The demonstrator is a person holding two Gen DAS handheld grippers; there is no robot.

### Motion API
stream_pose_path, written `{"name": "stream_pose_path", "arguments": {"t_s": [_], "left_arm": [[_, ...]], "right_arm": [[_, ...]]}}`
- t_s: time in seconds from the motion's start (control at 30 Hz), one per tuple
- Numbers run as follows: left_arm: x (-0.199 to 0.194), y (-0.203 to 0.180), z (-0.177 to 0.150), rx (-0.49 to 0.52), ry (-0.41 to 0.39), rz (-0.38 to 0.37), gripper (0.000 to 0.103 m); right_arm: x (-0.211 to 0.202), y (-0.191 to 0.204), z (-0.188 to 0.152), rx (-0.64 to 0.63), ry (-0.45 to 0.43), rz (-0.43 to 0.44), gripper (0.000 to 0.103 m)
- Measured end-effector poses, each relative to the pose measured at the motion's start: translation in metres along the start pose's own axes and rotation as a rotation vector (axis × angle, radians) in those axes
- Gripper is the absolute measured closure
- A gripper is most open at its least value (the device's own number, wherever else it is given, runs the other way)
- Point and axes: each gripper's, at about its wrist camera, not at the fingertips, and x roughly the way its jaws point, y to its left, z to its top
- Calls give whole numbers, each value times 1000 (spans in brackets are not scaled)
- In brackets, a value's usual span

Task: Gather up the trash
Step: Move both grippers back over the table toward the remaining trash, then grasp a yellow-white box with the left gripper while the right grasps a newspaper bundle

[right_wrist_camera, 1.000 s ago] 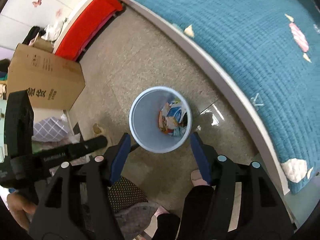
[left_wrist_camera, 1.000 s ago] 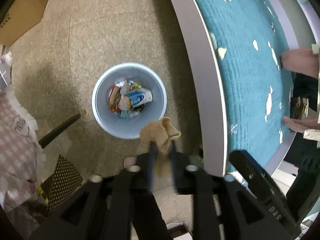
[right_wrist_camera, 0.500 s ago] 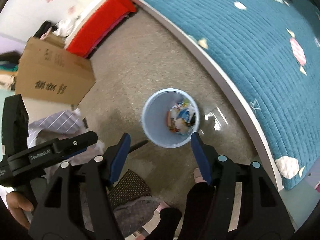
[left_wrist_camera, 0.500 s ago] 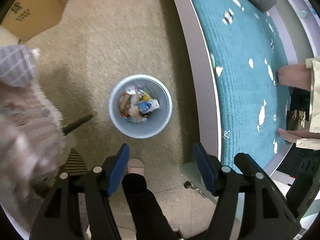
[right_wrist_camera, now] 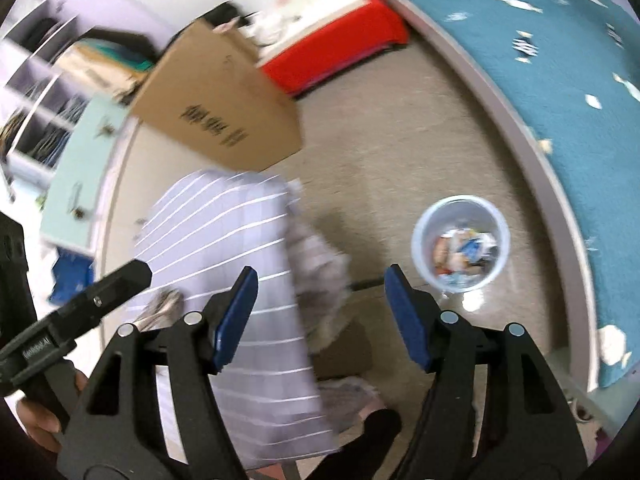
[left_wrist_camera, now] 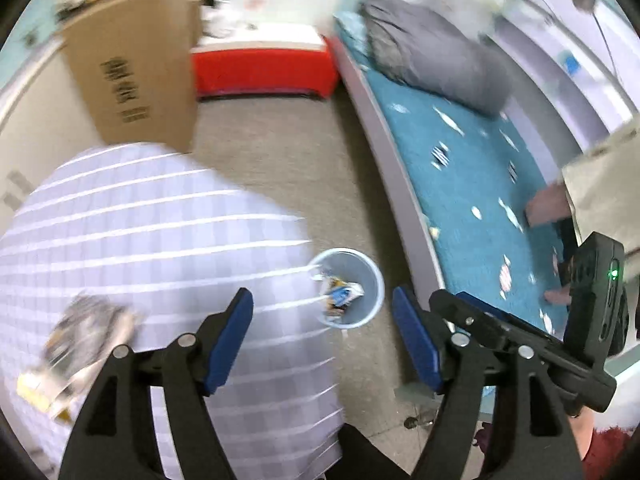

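The left tongs (left_wrist_camera: 322,312) stand with their blue-padded jaws wide apart and nothing between them, having just been opening; the right tongs (right_wrist_camera: 320,292) are likewise spread, empty, and have also just been easing wider; in the left wrist view the right tongs (left_wrist_camera: 520,340) show at the right edge as a black body with a small green light, and in the right wrist view the left tongs (right_wrist_camera: 80,312) reach in from the lower left, gripped by a hand (right_wrist_camera: 36,420); on the floor (left_wrist_camera: 280,168) below, the pale blue trash bin (left_wrist_camera: 348,286) stands upright, close to the grey edge of the bed (left_wrist_camera: 472,184), with crumpled wrappers and paper (left_wrist_camera: 340,294) lying inside it; the right wrist view shows the same bin (right_wrist_camera: 461,242) to the right of the jaws, its trash (right_wrist_camera: 464,256) heaped at the bottom; a blurred lilac checked cloth (left_wrist_camera: 160,264) fills the left of both views and partly covers the bin's left rim in the left wrist view; the bed carries a teal quilt with pale shapes, and a grey pillow (left_wrist_camera: 432,52) lies at its far end; beyond the floor a cardboard box (left_wrist_camera: 132,64) leans upright, with a red box (left_wrist_camera: 264,64) beside it against the far wall.
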Motion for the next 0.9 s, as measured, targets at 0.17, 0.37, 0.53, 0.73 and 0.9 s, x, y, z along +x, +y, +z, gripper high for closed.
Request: {"name": "stream_pose_path", "arguments": {"t_s": [0.17, 0.37, 0.53, 0.73, 0.9], "left_arm": [[-59, 97, -48, -96, -70, 165, 32], [-60, 199, -112, -259, -30, 395, 29], [-26, 243, -147, -284, 60, 472, 29], [-4, 259, -147, -164, 93, 518, 29], [3, 273, -149, -129, 147, 505, 57]], "right_arm": [[23, 83, -43, -61, 35, 66, 38], [49, 143, -90, -70, 66, 76, 38], [63, 167, -109, -50, 84, 61, 37], [68, 173, -114, 17, 64, 87, 37], [92, 171, -108, 211, 114, 247, 36]]}}
